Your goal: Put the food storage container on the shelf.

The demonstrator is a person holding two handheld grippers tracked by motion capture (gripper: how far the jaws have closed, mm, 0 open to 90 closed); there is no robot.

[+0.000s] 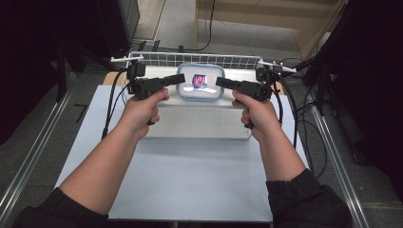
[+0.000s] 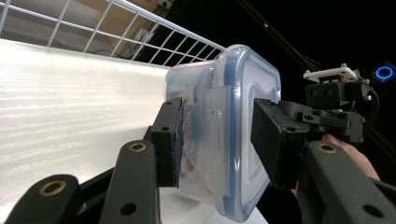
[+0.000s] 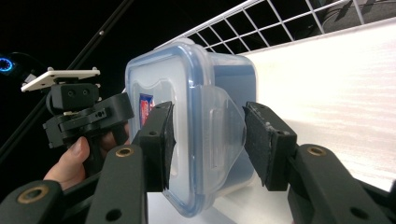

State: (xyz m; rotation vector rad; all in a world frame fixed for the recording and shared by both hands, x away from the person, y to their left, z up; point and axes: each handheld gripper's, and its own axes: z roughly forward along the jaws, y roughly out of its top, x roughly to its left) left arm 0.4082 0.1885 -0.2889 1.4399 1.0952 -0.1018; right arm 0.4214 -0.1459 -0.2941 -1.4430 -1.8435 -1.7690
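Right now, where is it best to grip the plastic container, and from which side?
Probably at the latch flaps on the two short ends of the plastic container, one gripper from each side. The left gripper and right gripper already straddle those flaps, open.

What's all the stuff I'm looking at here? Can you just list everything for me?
Food container: one, clear with a blue-rimmed lid, on the platform between the claws; something red and blue inside.
Side latch flaps: two, clear, one between each claw's jaws.
Platform: one, white, at the table's far end.
Wire basket: one, white, behind the container.
Table: one, pale grey.
Left claw: black, open around the left flap.
Right claw: black, open around the right flap.
Hands: two, holding the claws.
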